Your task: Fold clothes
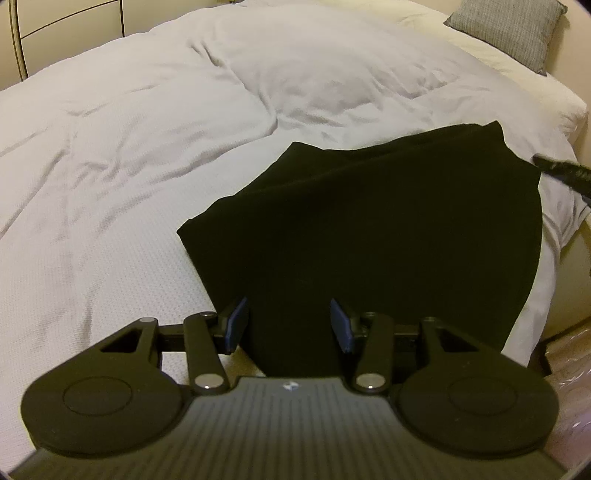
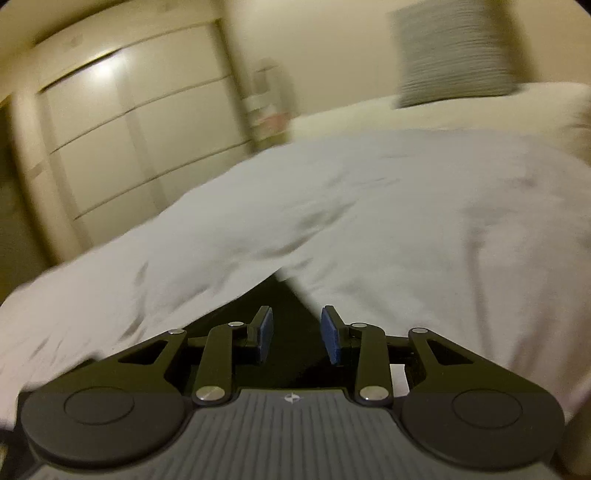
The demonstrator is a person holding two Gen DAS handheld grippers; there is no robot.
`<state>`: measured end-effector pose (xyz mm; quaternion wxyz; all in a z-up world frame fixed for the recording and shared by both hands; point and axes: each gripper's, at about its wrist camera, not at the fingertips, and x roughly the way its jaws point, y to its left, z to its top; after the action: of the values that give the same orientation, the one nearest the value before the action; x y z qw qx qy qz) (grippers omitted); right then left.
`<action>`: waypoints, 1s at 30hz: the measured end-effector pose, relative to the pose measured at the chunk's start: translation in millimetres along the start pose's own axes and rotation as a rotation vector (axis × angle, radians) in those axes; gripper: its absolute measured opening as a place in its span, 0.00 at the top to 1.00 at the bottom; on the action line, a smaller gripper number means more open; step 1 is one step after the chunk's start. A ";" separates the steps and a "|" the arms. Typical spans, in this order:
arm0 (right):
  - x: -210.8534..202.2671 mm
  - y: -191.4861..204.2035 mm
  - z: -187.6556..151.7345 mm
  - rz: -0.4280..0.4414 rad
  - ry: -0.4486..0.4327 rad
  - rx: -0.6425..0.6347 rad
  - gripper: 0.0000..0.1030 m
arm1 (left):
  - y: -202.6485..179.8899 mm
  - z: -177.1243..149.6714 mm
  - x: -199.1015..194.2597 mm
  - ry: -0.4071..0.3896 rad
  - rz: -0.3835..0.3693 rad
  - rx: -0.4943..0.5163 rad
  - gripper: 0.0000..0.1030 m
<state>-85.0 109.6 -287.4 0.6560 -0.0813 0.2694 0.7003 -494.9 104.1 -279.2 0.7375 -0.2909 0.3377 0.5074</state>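
Note:
A black garment (image 1: 388, 229) lies folded flat on the white duvet (image 1: 147, 147) near the bed's right edge. My left gripper (image 1: 290, 325) is open and empty, hovering over the garment's near end, its blue pads (image 1: 236, 325) apart. My right gripper (image 2: 297, 336) is open and empty above a dark corner of the garment (image 2: 284, 306); this view is blurred by motion. A black part of the right gripper (image 1: 565, 171) shows at the far right edge of the left wrist view, beside the garment.
A grey pillow (image 1: 509, 26) lies at the head of the bed; it also shows in the right wrist view (image 2: 450, 55). Cream wardrobe doors (image 2: 129, 129) stand beyond the bed. The bed's right edge (image 1: 561, 229) drops to the floor.

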 end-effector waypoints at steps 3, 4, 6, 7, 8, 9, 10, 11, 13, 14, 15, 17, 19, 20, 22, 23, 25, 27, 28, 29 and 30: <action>25.3 -7.9 -6.1 -0.058 0.092 -0.004 0.87 | -2.1 -1.8 -6.7 -0.005 -0.004 -0.001 0.58; 27.1 -9.8 -4.9 -0.068 0.097 0.012 0.91 | -2.6 -3.5 -10.7 -0.010 -0.005 -0.005 0.58; 23.3 -9.8 -1.4 -0.073 0.084 0.039 0.83 | -4.7 -9.3 -19.3 -0.022 -0.030 -0.017 0.58; 14.8 -4.9 0.6 -0.065 0.058 0.037 0.79 | -6.6 -13.6 -22.7 -0.024 -0.052 -0.023 0.58; 9.3 0.7 0.5 -0.055 0.046 0.022 0.72 | -8.5 -17.8 -26.2 -0.026 -0.074 -0.029 0.58; 4.9 6.3 -0.4 -0.043 0.041 0.004 0.67 | -11.9 -23.7 -28.3 -0.025 -0.094 -0.027 0.58; 7.7 10.3 -2.5 -0.052 0.067 -0.014 0.65 | -17.8 -32.2 -28.1 -0.019 -0.101 -0.009 0.58; 13.2 13.7 -5.1 -0.068 0.106 -0.032 0.60 | -24.5 -41.6 -27.0 -0.011 -0.100 0.017 0.58; 22.4 12.6 -12.6 -0.122 0.200 -0.028 0.59 | -36.1 -61.2 -27.1 -0.011 -0.068 0.067 0.58; 18.2 14.4 -15.1 -0.127 0.208 -0.015 0.58 | -39.0 -68.7 -29.9 -0.018 -0.053 0.079 0.58; 10.6 17.2 -17.0 -0.123 0.201 0.002 0.59 | -39.4 -75.0 -34.7 -0.022 -0.049 0.078 0.58; -6.8 29.7 -21.8 -0.101 0.180 0.009 0.59 | -29.9 -85.9 -45.7 -0.012 -0.058 0.031 0.58; -28.5 54.4 -28.1 -0.054 0.148 -0.031 0.57 | -18.9 -95.8 -56.5 0.001 -0.057 -0.016 0.58; -39.3 66.8 -31.3 -0.031 0.132 -0.050 0.56 | -14.2 -100.3 -61.8 0.009 -0.040 -0.028 0.58; -64.9 99.1 -51.5 0.042 0.127 -0.129 0.55 | -5.0 -109.2 -72.4 0.023 -0.005 -0.051 0.58; -74.8 119.2 -65.8 0.090 0.133 -0.193 0.55 | -0.7 -112.5 -76.7 0.028 0.003 -0.064 0.58; -85.6 156.5 -92.2 0.166 0.138 -0.327 0.51 | 7.2 -116.9 -83.8 0.034 0.000 -0.091 0.58; -93.4 193.8 -117.7 0.229 0.129 -0.472 0.45 | 11.9 -119.2 -90.3 0.034 0.002 -0.111 0.58; -95.4 210.2 -128.0 0.253 0.119 -0.541 0.44 | 12.9 -119.5 -93.0 0.030 0.001 -0.114 0.58; -97.4 226.6 -138.3 0.277 0.108 -0.610 0.40 | 13.0 -119.4 -95.5 0.023 -0.002 -0.113 0.58; -99.4 243.1 -148.5 0.301 0.097 -0.679 0.32 | 13.2 -119.4 -97.9 0.017 -0.006 -0.112 0.57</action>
<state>-342.1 -47.9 -300.1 0.4679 -0.2867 0.0618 0.8337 -556.8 -37.9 -274.6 0.7187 -0.3367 0.3141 0.5209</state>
